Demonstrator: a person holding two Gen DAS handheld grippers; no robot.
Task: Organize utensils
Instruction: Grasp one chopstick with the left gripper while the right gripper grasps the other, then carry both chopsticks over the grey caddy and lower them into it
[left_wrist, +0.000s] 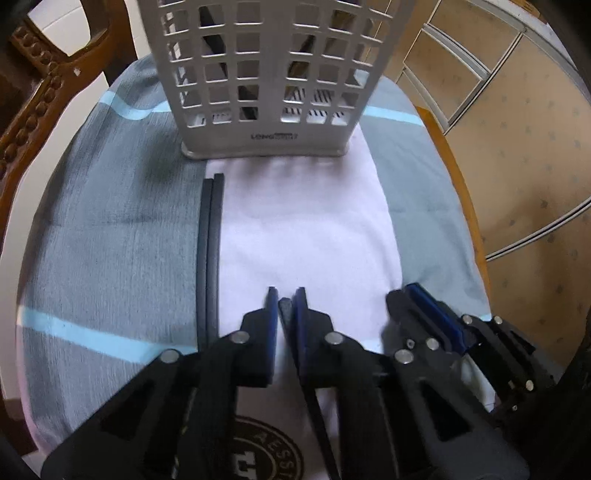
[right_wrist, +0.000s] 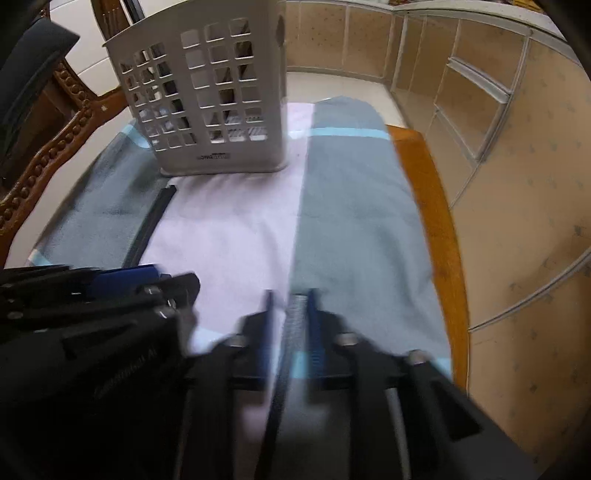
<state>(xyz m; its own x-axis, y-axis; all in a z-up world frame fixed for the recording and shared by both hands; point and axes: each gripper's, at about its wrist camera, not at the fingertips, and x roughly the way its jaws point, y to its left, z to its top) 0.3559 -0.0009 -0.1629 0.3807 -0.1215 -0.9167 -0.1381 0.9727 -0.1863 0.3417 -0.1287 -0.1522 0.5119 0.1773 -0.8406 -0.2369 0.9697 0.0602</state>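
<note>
Both tongs hover low over the white cloth, facing the slotted utensil basket straight ahead, seemingly ready to load it. The left tongs pinch a thin dark stick. The right tongs clamp what looks like a ridged silvery handle (blurred, its working end hidden). Paired black chopsticks wait just left of the left tongs.

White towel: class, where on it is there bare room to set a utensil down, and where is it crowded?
Free: the middle of the white towel, between the utensil basket, the black chopsticks and both claws. Crowded: the near edge, where the left claw and right claw sit.
</note>
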